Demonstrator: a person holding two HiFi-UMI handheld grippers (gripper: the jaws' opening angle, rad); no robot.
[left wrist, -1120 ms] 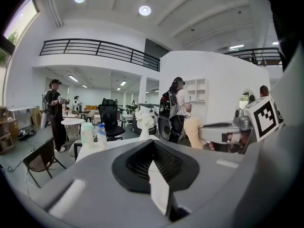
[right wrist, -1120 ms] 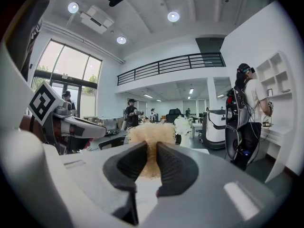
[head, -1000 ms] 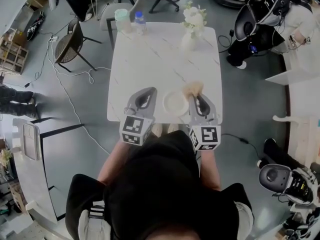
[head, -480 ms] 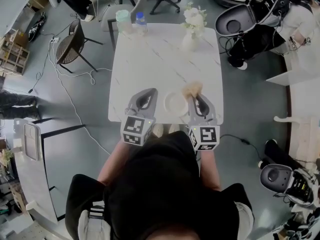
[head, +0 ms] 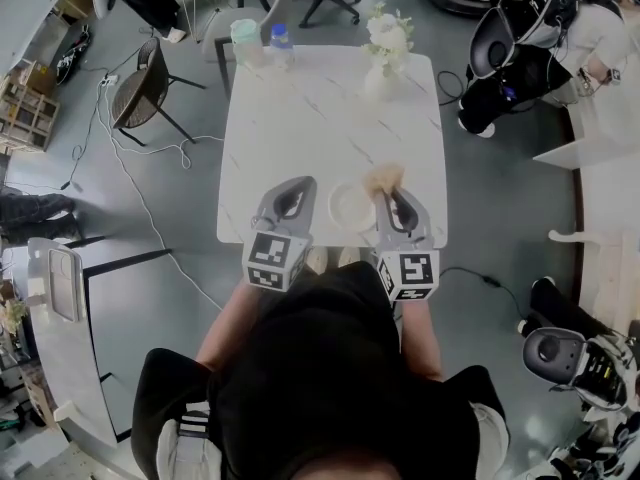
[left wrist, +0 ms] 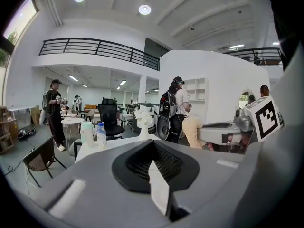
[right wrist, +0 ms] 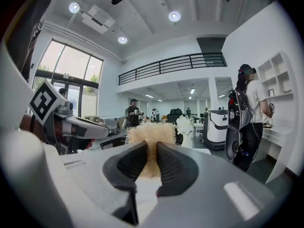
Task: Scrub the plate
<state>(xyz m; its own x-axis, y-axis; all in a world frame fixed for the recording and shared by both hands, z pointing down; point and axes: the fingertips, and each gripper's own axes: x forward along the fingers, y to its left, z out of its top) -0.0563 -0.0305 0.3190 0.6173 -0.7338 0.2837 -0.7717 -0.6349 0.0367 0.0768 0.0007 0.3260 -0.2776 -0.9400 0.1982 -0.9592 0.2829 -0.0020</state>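
A small round white plate (head: 351, 207) lies near the front edge of the white marble table (head: 300, 118), between my two grippers. My right gripper (head: 391, 192) is shut on a tan fluffy scrubber (head: 386, 177) just right of the plate's far rim. In the right gripper view the scrubber (right wrist: 148, 136) sticks out past the closed jaws of the right gripper (right wrist: 151, 148). My left gripper (head: 298, 184) hovers left of the plate, shut with nothing in it. In the left gripper view the left gripper (left wrist: 152, 145) points across the table; the scrubber (left wrist: 192, 130) shows at the right.
At the table's far edge stand a vase of white flowers (head: 384, 46), a clear bottle (head: 281, 39) and a green-lidded cup (head: 244, 38). Chairs (head: 146, 88) and floor cables lie to the left. A wheeled robot (head: 515, 38) is at the far right. People stand in the background (left wrist: 53, 112).
Both grippers, the plate and the scrubber stay where they were. Only the wheeled machine at the far right has shifted slightly.
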